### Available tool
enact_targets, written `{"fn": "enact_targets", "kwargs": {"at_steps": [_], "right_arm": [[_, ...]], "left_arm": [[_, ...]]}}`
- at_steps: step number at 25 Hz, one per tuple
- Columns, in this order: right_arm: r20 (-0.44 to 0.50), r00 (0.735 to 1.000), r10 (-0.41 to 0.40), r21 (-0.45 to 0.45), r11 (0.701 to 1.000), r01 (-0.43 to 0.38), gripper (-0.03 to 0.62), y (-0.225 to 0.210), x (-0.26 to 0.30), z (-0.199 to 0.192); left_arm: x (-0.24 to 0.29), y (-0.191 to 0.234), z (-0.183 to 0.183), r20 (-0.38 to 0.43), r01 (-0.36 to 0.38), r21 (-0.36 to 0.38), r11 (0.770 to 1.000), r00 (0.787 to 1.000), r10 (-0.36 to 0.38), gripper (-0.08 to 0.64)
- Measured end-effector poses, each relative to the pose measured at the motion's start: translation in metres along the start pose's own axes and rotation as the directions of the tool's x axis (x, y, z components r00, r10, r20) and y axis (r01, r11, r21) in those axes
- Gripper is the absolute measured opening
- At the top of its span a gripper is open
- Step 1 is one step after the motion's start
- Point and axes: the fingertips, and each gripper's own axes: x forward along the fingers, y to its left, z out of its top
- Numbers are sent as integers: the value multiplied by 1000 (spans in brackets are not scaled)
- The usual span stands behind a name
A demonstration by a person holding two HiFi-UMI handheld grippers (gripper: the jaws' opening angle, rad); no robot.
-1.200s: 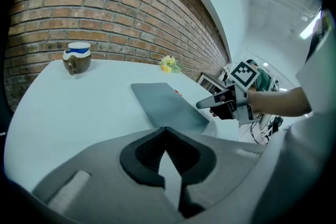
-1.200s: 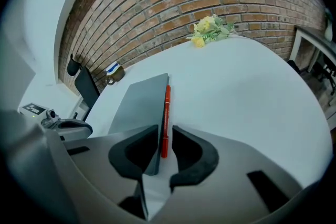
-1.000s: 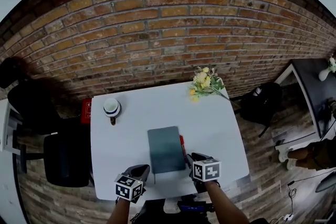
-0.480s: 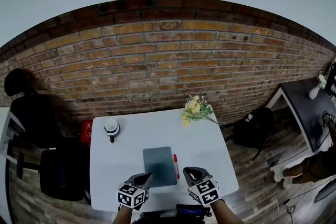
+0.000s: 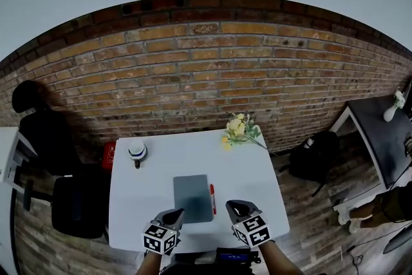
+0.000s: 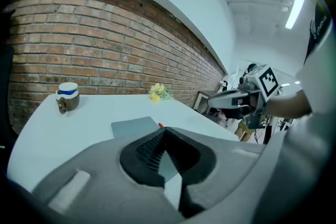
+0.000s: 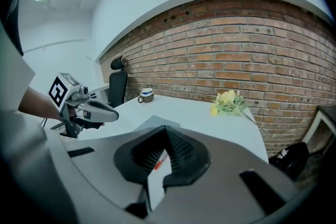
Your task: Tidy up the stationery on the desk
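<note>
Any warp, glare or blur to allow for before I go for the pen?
Head view: strong fisheye bows the brick wall into an arch; the slim red pen beside the grey notebook is small but sharp, no glare on the white desk. Left gripper view: a ceiling strip light flares top right. Right gripper view: even light, dark corners.

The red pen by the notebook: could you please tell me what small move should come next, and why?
Probably open the right tongs and ease them forward toward the red pen: their jaws are together and empty, and the pen lies loose on the desk beside the right edge of the grey notebook.
</note>
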Motion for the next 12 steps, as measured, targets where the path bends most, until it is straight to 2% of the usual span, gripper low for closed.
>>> {"fn": "enact_targets", "kwargs": {"at_steps": [4, 8, 12], "right_arm": [[-11, 999, 40, 1, 999, -40, 9, -5, -10, -17], [-32, 997, 77, -5, 997, -77, 9, 0, -18, -34], [-40, 997, 61, 18, 998, -61, 9, 3, -33, -50]], "left_arm": [[-14, -15, -4, 43, -63, -7, 998, 997, 63, 11], [-35, -28, -29, 27, -122, -50, 991, 992, 124, 11], [-51, -40, -50, 3, -160, -37, 986, 987, 160, 11]]}}
